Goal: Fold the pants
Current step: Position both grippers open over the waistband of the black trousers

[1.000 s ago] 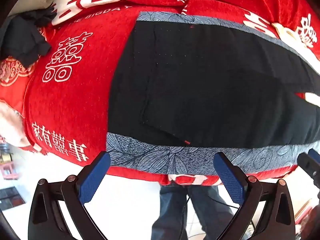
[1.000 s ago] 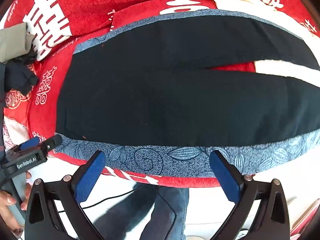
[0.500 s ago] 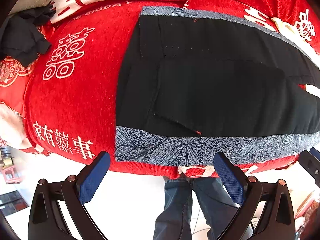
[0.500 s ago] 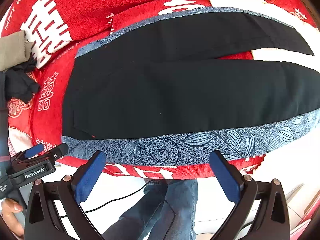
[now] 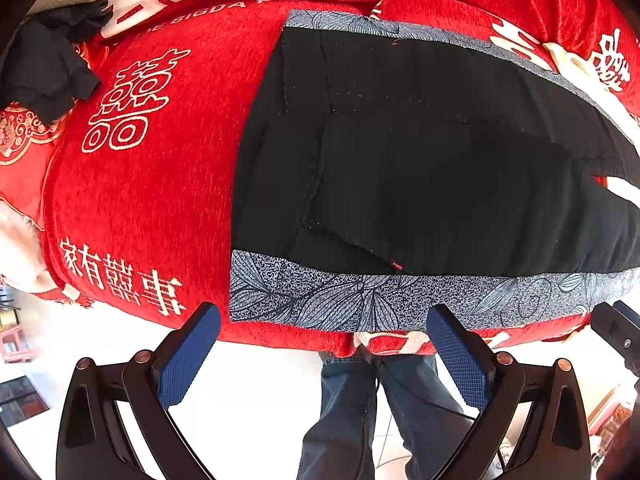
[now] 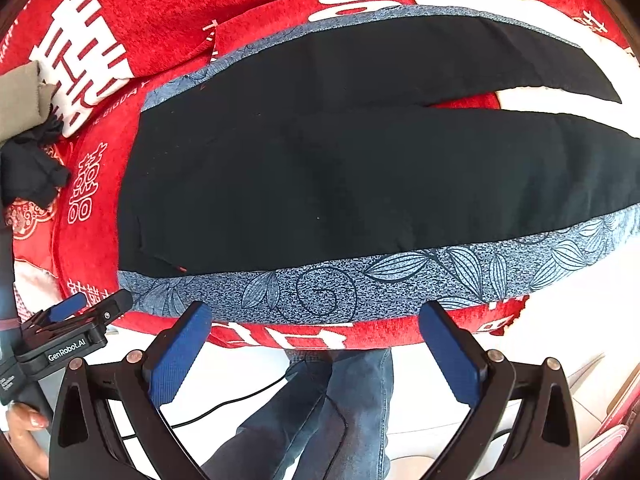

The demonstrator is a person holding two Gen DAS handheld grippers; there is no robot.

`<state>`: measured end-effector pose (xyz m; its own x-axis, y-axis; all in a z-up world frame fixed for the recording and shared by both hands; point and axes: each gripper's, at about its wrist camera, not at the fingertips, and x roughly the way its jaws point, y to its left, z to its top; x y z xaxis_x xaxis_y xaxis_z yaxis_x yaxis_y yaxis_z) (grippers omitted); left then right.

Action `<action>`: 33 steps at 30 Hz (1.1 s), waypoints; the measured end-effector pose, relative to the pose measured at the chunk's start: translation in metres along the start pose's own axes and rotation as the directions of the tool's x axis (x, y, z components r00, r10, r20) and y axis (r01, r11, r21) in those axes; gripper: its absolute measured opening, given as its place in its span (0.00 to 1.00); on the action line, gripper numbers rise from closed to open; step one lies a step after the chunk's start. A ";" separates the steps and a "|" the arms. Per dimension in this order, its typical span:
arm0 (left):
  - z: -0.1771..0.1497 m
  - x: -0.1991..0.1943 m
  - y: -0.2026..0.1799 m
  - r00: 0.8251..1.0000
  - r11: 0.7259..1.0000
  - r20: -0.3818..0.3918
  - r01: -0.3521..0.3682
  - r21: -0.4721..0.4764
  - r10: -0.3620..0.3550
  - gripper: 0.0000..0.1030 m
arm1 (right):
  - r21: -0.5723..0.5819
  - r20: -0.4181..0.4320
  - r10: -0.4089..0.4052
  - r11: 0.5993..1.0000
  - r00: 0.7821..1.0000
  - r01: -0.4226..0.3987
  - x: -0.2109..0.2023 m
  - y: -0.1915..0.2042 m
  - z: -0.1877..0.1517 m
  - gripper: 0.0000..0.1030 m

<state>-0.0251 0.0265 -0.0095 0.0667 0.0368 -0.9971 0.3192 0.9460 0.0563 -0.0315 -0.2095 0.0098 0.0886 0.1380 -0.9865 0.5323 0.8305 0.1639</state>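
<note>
Black pants (image 5: 420, 168) with grey leaf-print side stripes (image 5: 360, 300) lie flat on a red cloth, waist to the left, legs running right. In the right wrist view the pants (image 6: 340, 176) show both legs apart, the near stripe (image 6: 360, 288) along the front edge. My left gripper (image 5: 324, 344) is open and empty, just in front of the waist end of the near stripe. My right gripper (image 6: 316, 340) is open and empty, in front of the near leg's stripe. The left gripper also shows in the right wrist view (image 6: 76, 320).
The red cloth (image 5: 160, 184) with white characters covers the surface. A dark crumpled garment (image 5: 44, 68) lies at the far left, with a tan folded one (image 6: 20, 100) beside it. The person's jeans-clad legs (image 5: 384, 412) stand below the front edge.
Both grippers have drawn back and up from the front edge; the pants look smaller and more of both legs shows. The pants have not moved. Both grippers stay open.
</note>
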 end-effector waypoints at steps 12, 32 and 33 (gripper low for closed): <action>0.004 0.001 -0.003 1.000 1.000 0.000 -0.015 0.019 0.015 1.00 | -0.002 -0.010 0.009 1.000 1.000 -0.009 0.004 0.004 0.003 1.00; 0.009 0.001 -0.007 1.000 0.999 -0.002 -0.010 0.040 0.010 1.00 | 0.004 -0.003 0.026 1.000 1.000 -0.026 0.005 0.002 0.008 1.00; 0.009 0.001 -0.007 1.000 0.999 -0.001 -0.009 0.041 0.009 1.00 | 0.001 -0.002 0.027 1.000 1.000 -0.027 0.005 0.002 0.008 1.00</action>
<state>-0.0189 0.0167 -0.0107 0.0685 0.0458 -0.9966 0.3568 0.9318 0.0674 -0.0232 -0.2110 0.0057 0.1008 0.1615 -0.9817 0.5306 0.8260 0.1903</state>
